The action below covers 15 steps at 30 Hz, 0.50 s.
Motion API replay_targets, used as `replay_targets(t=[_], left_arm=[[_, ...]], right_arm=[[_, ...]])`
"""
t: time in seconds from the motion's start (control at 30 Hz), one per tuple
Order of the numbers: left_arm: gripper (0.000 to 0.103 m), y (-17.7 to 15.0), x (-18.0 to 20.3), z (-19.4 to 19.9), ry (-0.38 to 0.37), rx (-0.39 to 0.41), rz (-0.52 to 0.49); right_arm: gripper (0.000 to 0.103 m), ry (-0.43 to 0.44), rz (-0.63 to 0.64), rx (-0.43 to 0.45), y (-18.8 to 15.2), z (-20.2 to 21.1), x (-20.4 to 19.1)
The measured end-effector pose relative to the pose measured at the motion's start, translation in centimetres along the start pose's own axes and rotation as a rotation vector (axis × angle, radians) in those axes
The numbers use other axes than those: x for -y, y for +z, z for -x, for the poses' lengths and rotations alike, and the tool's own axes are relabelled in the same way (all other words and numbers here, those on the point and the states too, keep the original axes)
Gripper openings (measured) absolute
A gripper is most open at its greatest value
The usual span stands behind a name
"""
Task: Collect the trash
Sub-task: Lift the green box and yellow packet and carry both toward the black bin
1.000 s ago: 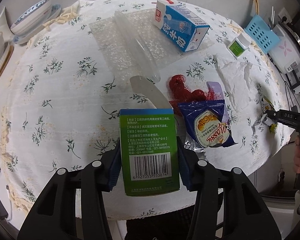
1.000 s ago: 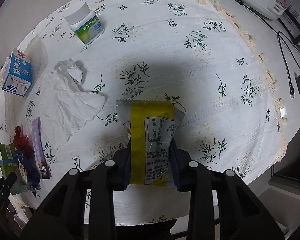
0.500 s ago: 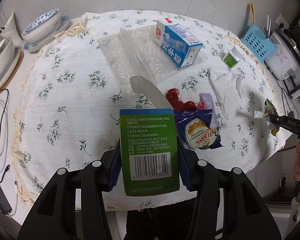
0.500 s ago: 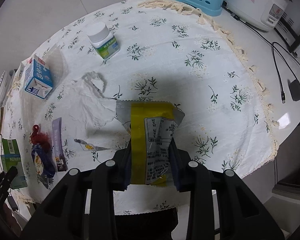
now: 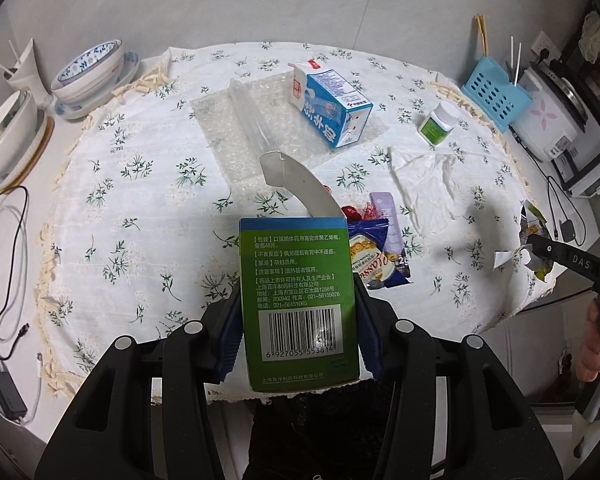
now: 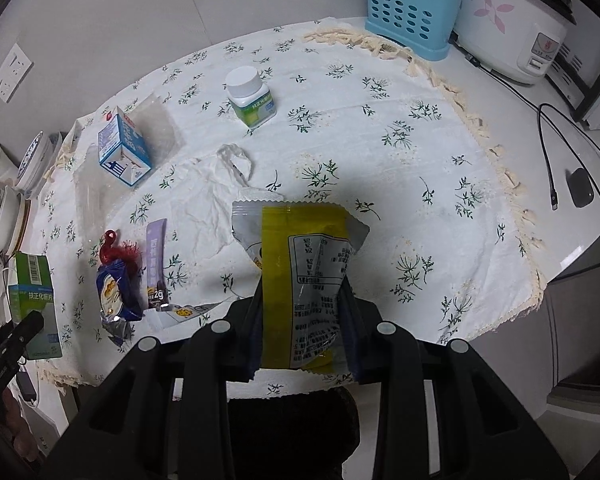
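The left gripper [image 5: 298, 330] points steeply down, its jaws clamped on the two sides of a green box [image 5: 300, 304] held upright between the blue pads [image 5: 228, 338]. The right gripper [image 6: 302, 326] also tilts steeply down, its jaws pinching a yellow wrapper [image 6: 300, 276] that stands up between them. A hand [image 5: 598, 350] grips the right gripper's handle at the edge of the left view.
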<state>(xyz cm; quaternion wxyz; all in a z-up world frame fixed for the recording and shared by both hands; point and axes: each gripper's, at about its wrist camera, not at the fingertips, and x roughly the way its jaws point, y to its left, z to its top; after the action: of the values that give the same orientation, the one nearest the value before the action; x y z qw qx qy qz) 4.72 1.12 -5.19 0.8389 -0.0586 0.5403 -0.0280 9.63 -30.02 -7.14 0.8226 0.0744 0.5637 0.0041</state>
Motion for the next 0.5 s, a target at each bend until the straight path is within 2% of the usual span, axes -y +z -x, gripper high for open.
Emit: replay_targets(t=[0.5], left_arm=[[0.048,-2.4,2.2,2.4,-0.023,0.022,-0.021]], right_arm=[[0.030,0.020,0.065,0.062,-2.9,4.4,-1.6]])
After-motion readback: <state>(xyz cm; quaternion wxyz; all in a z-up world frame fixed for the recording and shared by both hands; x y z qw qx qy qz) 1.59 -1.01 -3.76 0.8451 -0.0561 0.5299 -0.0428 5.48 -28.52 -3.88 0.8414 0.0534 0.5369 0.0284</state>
